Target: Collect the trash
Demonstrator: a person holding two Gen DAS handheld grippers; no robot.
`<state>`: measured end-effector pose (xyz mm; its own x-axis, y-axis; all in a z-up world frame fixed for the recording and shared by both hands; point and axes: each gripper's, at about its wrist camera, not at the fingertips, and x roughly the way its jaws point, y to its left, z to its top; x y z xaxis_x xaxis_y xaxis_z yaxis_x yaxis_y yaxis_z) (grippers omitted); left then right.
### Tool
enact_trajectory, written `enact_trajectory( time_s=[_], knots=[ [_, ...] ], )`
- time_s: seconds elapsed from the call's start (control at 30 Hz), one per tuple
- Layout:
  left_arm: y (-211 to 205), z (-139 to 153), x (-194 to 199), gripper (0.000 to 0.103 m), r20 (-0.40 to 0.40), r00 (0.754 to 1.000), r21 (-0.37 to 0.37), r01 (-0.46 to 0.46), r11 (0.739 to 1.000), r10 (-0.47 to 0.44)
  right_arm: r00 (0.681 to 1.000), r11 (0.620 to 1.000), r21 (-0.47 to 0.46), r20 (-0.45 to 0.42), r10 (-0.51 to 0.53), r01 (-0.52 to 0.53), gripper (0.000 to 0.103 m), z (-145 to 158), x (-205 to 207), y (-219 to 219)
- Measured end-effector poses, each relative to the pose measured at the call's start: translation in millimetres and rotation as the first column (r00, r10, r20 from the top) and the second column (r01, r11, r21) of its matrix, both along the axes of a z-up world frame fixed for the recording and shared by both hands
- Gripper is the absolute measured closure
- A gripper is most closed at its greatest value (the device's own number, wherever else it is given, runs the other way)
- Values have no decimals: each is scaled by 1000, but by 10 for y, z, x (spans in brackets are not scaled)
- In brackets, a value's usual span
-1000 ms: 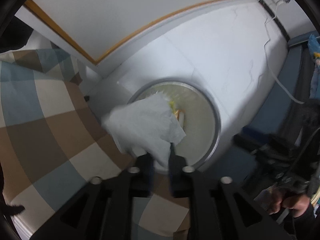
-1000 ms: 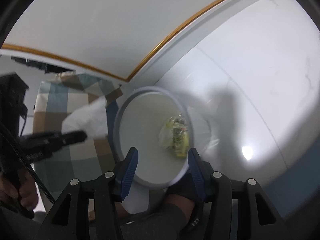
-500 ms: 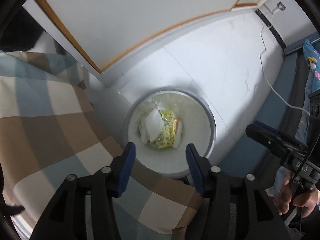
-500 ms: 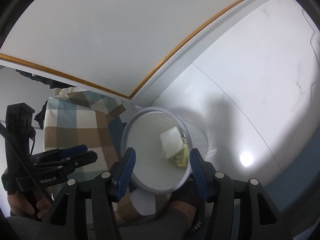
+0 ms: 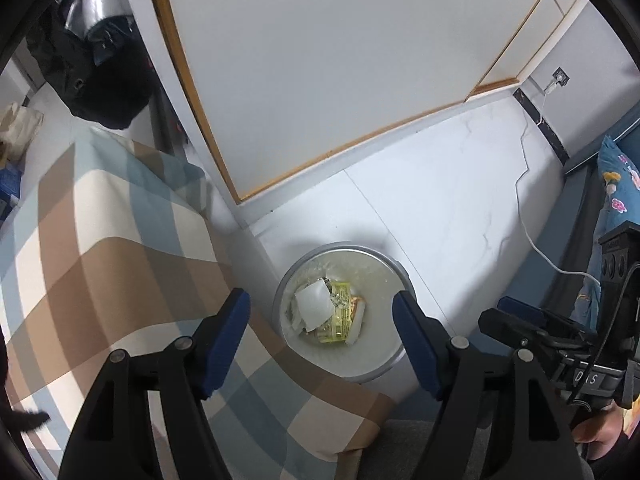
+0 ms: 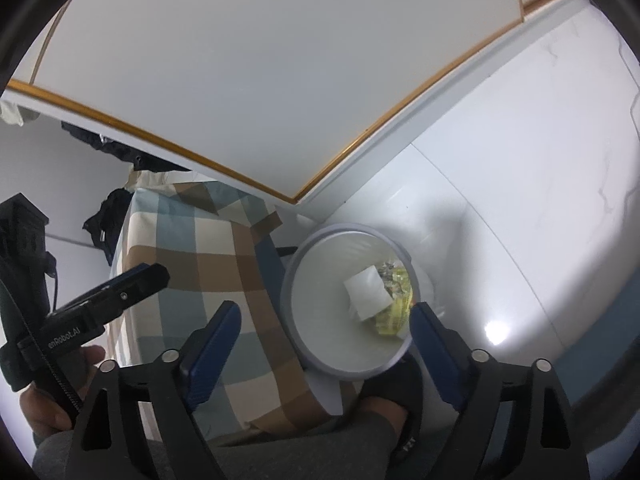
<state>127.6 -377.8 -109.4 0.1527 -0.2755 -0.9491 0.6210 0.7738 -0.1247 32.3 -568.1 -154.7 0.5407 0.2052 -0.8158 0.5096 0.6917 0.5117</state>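
Trash bin (image 5: 394, 280) sits on the white floor just right of the checked tablecloth (image 5: 120, 264) — and the white tissue (image 5: 314, 306) lies inside, on top of a yellow wrapper (image 5: 340, 318). That piece looks collected; whether more litter waits elsewhere, these views don't show. Left gripper (image 5: 322, 336) hangs above the bin, jaws opening, nothing between them. Right gripper (image 6: 324, 344) too — opening and empty. In the right wrist view, "enRobot.AI" reads on the left gripper's body; the wrapper's print is too small to read.
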Motion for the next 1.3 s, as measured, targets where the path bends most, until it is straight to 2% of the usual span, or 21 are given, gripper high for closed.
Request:
enact_trajectory(
  time_s=[0.17,0.47,1.3],
  knots=[
    [49,36,-17,33,14,1000,-3,-20,1000,20,1000,999,-43,-18,18,-19,10,84,19,81],
    [105,119,-32,33,10,999,-2,-47,999,47,1000,999,-49,-12,18,-18,9,155,-1,104],
    [91,207,-78,33,12,1000,-11,-18,1000,18,999,998,-55,-31,16,-18,9,151,-2,91]
  ],
)
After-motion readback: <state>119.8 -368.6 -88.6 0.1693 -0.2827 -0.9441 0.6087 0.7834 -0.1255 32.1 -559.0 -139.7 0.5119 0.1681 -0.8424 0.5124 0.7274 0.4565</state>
